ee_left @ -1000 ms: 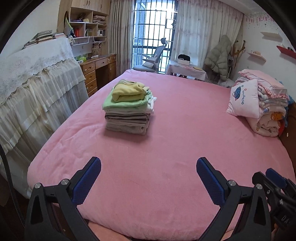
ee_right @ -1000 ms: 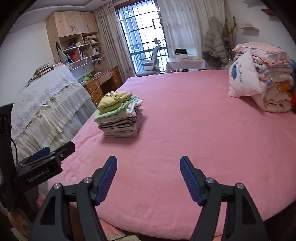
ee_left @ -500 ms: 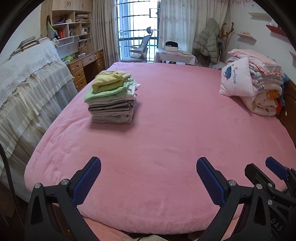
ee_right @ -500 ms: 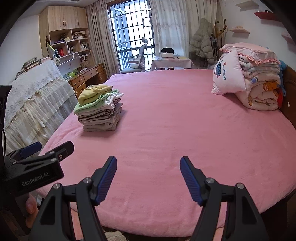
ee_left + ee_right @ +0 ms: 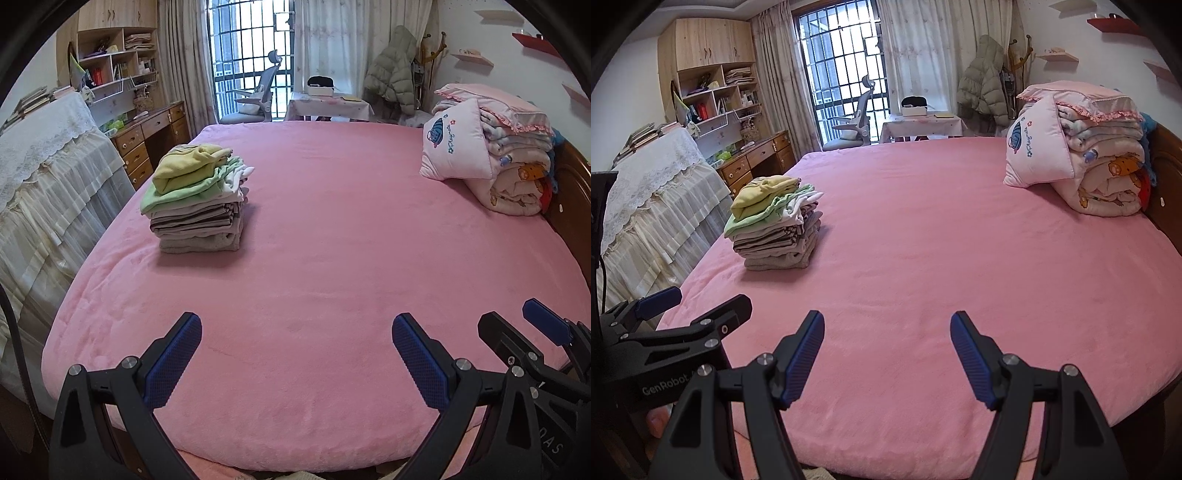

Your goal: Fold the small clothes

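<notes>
A stack of folded small clothes (image 5: 197, 206), beige and striped below, green and yellow on top, sits on the left part of the pink bed (image 5: 332, 258); it also shows in the right wrist view (image 5: 775, 229). My left gripper (image 5: 295, 354) is open and empty above the bed's near edge. My right gripper (image 5: 886, 350) is open and empty beside it; it shows at the right in the left wrist view (image 5: 517, 332). No loose garment is visible on the bed.
A pillow and folded quilts (image 5: 495, 158) are piled at the bed's far right by the wooden headboard (image 5: 576, 206). A lace-covered cabinet (image 5: 48, 177) and a wooden desk (image 5: 151, 136) stand to the left. A chair and small table (image 5: 328, 103) stand by the window.
Both grippers have drawn back from the bed and shifted a little; the clothes stack now appears farther away. Both stay open and empty.
</notes>
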Action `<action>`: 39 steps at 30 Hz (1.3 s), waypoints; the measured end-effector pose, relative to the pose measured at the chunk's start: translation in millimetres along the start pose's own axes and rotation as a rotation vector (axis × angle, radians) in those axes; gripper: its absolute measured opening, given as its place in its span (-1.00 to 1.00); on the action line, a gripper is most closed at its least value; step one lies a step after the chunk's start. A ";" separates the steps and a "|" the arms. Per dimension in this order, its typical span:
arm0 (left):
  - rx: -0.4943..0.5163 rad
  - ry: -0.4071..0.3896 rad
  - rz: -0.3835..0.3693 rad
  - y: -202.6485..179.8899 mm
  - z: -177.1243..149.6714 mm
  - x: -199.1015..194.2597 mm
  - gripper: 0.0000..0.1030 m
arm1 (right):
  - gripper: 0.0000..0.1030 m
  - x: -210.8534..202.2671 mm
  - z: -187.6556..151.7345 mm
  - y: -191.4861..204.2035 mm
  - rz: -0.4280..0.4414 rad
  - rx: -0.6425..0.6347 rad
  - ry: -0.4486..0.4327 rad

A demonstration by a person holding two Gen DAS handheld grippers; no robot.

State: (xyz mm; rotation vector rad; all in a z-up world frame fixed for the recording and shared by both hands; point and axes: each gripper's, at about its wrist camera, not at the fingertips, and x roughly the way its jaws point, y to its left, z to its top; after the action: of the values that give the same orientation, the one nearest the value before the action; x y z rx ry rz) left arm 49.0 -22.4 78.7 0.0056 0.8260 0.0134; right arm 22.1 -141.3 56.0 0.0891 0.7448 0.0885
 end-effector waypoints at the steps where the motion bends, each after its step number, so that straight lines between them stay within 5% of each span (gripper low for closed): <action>1: 0.000 0.001 -0.001 0.5 0.4 0.6 0.99 | 0.38 -0.1 -0.2 -0.4 0.001 0.000 0.000; 39: -0.029 0.036 -0.010 3.8 -4.2 9.7 0.99 | 0.38 9.0 5.0 -10.9 -0.006 0.007 0.004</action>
State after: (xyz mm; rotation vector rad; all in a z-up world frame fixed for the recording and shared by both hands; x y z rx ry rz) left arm 52.4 -18.4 68.8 -0.0257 0.8613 0.0162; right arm 32.6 -151.3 52.4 0.0933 0.7492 0.0808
